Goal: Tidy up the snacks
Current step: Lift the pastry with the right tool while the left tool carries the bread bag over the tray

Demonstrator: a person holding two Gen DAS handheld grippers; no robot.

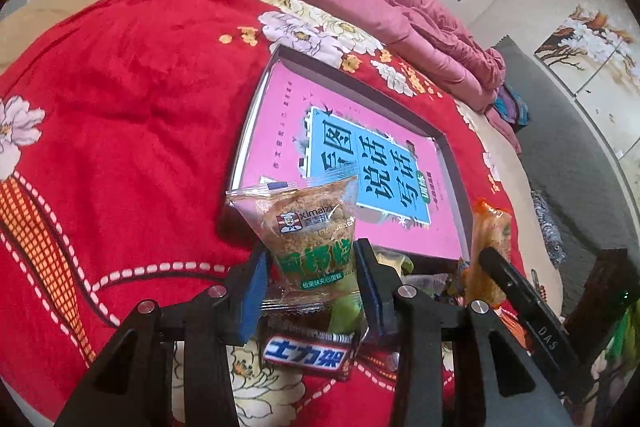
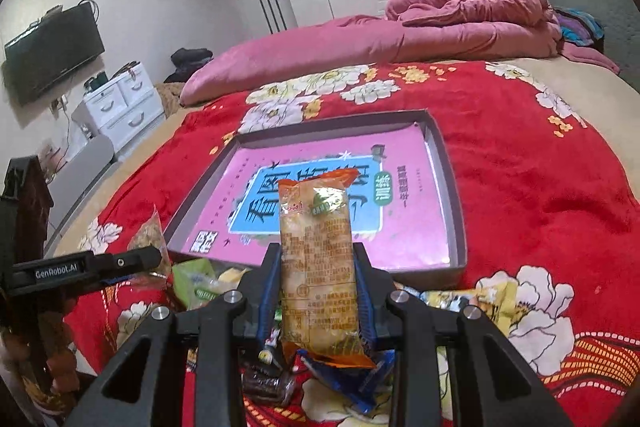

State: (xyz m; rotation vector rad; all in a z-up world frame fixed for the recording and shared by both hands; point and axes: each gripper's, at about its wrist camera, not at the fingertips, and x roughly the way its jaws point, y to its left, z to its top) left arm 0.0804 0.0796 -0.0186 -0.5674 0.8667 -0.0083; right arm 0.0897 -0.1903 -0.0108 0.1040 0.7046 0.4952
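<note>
A big red blanket (image 2: pixel 540 187) with flowers covers the bed. A pink quilt (image 2: pixel 400 39) lies at the far side. On the blanket sits a flat gray tray (image 2: pixel 454 187) with a pink book (image 2: pixel 420 227) inside it. Just in front of the tray lies a pile of snacks (image 2: pixel 208 287) on the blanket.

The left gripper (image 1: pixel 308 267) is up over the pile, and its 2 fingers pinch a clear cake pack (image 1: pixel 304 223) with a green label. Under it lies a dark candy bar (image 1: pixel 308 351).

The right gripper (image 2: pixel 318 287) also squeezes 1 snack, a long orange pack (image 2: pixel 316 267), held upright between its blue pads (image 2: pixel 266 291). It hangs over the pile, in front of the tray.
</note>
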